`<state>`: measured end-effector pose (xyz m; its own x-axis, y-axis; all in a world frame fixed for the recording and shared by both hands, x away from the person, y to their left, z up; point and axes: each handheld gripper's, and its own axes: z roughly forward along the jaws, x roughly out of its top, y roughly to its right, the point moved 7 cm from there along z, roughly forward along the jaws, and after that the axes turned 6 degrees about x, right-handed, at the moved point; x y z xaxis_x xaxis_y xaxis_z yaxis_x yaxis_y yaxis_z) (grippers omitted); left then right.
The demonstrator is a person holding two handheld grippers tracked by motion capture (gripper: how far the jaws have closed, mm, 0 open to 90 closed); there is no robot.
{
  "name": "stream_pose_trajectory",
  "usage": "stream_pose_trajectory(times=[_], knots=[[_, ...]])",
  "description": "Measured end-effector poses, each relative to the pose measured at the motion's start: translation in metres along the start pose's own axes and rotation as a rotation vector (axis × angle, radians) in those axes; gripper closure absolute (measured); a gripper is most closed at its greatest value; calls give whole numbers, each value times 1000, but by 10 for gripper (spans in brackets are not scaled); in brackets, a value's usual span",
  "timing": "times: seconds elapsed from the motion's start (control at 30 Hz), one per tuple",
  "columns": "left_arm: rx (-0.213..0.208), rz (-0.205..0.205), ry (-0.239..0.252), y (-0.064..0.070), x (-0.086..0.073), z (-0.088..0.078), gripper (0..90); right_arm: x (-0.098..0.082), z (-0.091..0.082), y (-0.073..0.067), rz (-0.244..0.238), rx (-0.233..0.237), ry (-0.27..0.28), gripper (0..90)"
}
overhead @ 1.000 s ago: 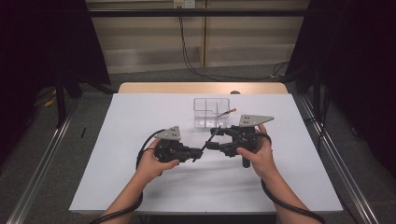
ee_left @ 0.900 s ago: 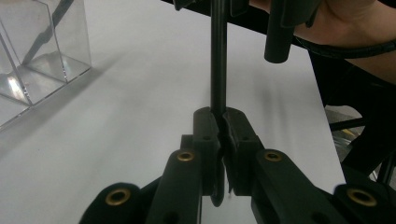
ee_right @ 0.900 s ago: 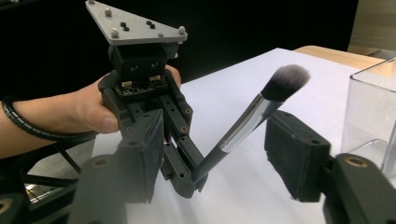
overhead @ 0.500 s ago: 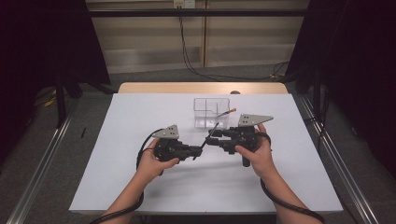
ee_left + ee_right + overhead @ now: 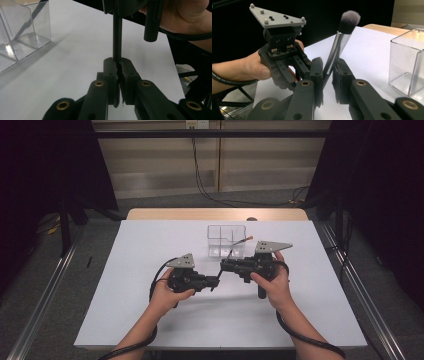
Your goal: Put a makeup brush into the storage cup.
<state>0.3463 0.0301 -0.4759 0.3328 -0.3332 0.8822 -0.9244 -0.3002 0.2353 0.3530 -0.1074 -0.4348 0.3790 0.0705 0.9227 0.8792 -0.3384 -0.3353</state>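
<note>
A makeup brush (image 5: 337, 45) with a thin black handle (image 5: 117, 37), a silver ferrule and a grey-tipped head spans the gap between my two grippers (image 5: 220, 272) above the middle of the table. My left gripper (image 5: 119, 70) is shut on the handle's end (image 5: 218, 281). My right gripper (image 5: 328, 72) faces it from the right (image 5: 223, 265). Its jaws have just been closing, and they now stand on the ferrule. The brush head points up and away past the right jaws.
A clear plastic box (image 5: 226, 240) with dividers stands just behind the grippers on the white table (image 5: 150, 320), with a thin orange-tipped stick (image 5: 245, 240) leaning in it. The box shows at the left gripper view's upper left (image 5: 25, 37) and at the right gripper view's right edge (image 5: 407, 65).
Both hands have held their place. The right gripper's jaws have drawn together around the brush.
</note>
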Motion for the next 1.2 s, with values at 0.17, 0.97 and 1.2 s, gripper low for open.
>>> stream_pose_trajectory(times=[0.17,0.97,1.2], knots=[[10,6,7,0,2,4,841,2,0,0,16,3,15,825],[0,-38,65,3,4,15,822,6,0,0,19,9,63,843],[-2,-51,81,1,4,10,752,8,-3,-1,11,22,73,843]])
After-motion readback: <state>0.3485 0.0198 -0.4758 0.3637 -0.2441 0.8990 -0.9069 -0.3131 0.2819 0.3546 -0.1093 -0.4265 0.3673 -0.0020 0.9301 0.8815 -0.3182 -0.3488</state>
